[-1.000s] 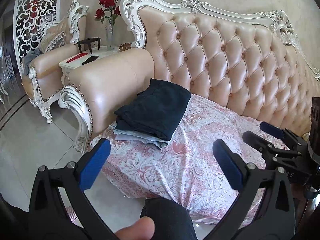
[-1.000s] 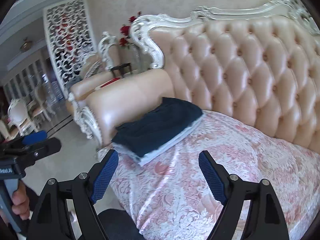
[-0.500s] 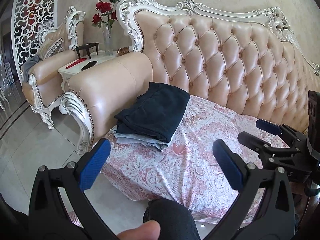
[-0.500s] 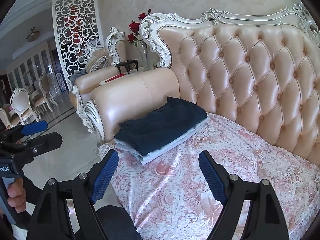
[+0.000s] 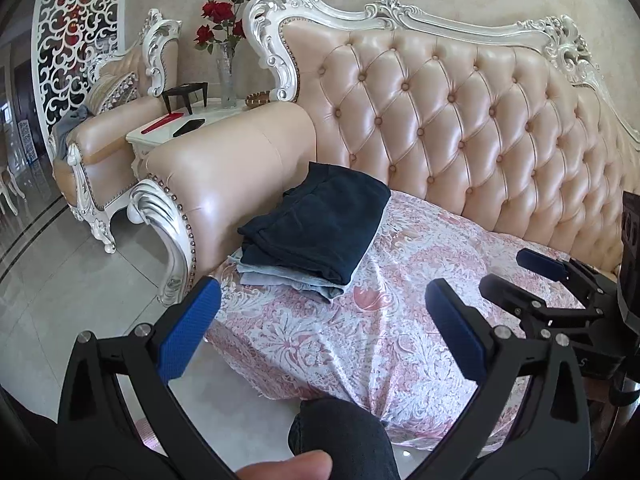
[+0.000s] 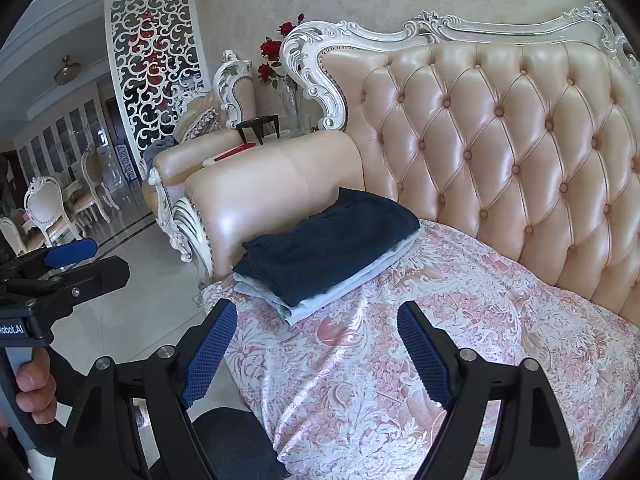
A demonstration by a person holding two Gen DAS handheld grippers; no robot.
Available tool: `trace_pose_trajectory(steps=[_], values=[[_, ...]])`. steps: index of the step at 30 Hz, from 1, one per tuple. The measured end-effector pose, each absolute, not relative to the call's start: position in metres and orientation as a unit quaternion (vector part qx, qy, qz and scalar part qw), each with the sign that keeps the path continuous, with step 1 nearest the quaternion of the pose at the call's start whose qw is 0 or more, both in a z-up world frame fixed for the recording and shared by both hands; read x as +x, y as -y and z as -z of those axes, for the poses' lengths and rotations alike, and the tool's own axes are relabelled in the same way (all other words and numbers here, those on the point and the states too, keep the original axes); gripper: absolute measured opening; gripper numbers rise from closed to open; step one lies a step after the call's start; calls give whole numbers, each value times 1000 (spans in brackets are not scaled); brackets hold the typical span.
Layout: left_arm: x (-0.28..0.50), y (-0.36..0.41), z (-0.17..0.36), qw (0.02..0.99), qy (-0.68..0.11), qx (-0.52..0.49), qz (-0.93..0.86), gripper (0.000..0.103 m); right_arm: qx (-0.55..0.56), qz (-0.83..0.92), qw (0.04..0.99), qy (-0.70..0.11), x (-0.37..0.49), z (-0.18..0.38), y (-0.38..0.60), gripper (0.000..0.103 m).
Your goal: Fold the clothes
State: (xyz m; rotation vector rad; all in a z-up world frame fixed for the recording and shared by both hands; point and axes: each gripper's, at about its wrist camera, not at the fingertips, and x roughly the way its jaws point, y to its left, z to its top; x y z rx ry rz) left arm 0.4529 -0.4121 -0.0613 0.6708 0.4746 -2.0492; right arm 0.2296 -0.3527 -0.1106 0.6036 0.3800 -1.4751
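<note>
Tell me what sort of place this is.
Most likely a home living room: a tufted leather sofa with a carved white frame, a matching armchair, and a vase of red roses on a side table.

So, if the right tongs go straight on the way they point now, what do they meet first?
Most likely the pink patterned cover on the sofa seat, just right of the folded clothes stack. The open right tongs have nothing between them; depth is uncertain.

left tongs (image 5: 320, 320) agape, empty | folded clothes (image 5: 316, 230) stacked on sofa (image 5: 460, 120)
</note>
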Motion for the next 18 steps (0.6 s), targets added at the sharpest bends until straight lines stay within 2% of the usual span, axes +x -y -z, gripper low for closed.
trace_pose_trajectory(steps=[18], values=[[451, 406, 57, 456, -167, 264, 833, 102, 278, 654, 681, -177, 232, 116, 356, 83]])
